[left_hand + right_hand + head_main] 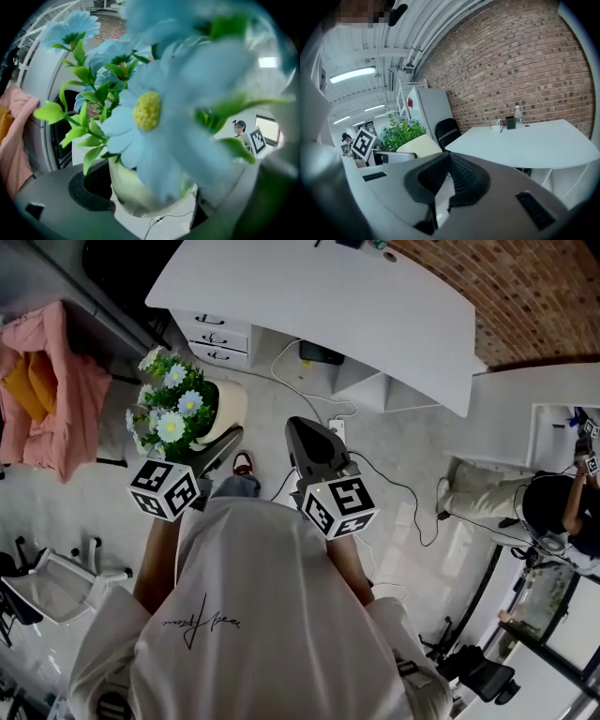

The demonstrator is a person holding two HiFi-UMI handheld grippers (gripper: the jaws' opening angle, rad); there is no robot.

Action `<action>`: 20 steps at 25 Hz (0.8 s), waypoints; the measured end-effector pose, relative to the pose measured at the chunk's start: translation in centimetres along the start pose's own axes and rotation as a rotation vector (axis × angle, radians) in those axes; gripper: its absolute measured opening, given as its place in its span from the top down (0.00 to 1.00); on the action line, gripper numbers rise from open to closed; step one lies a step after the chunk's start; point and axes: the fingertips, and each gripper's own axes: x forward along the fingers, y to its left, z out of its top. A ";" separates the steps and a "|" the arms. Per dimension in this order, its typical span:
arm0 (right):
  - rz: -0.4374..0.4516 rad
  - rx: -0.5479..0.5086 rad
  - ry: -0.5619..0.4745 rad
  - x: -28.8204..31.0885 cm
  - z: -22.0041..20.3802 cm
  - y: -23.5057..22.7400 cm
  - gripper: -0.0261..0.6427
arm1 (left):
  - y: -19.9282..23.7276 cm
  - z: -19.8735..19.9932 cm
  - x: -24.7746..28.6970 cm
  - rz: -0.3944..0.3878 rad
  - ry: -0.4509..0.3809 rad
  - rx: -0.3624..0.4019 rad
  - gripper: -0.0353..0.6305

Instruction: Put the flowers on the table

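A cream pot of pale blue daisies (pixel 173 409) with green leaves hangs in front of me above the floor. My left gripper (pixel 217 435) is shut on the pot. In the left gripper view the blooms (pixel 150 112) fill the frame and the pot (pixel 136 192) sits between the two grey jaws of the left gripper (pixel 150 199). My right gripper (pixel 302 430) is beside it, shut and holding nothing; in its own view the right gripper (pixel 449 161) shows black ribbed pads pressed together. The white table (pixel 375 306) lies ahead, its top (pixel 534 145) mostly bare.
A white drawer unit (pixel 220 334) stands under the table's left end. A pink cloth (pixel 47 390) hangs at left, and a white chair (pixel 47 582) is at lower left. Cables (pixel 394 488) trail on the floor. A person (pixel 553 502) sits at right. A bottle (pixel 518 115) stands on the table's far side.
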 end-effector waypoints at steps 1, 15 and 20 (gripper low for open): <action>0.001 0.012 -0.007 0.4 0.4 -0.1 0.92 | 0.4 0.3 0.2 -0.004 0.001 0.001 0.18; -0.001 0.049 -0.010 6.1 2.1 -0.9 0.92 | 4.9 1.7 2.4 -0.029 0.021 -0.015 0.18; -0.003 0.052 -0.016 6.6 2.2 -0.7 0.92 | 5.3 2.2 2.2 -0.030 0.017 -0.006 0.18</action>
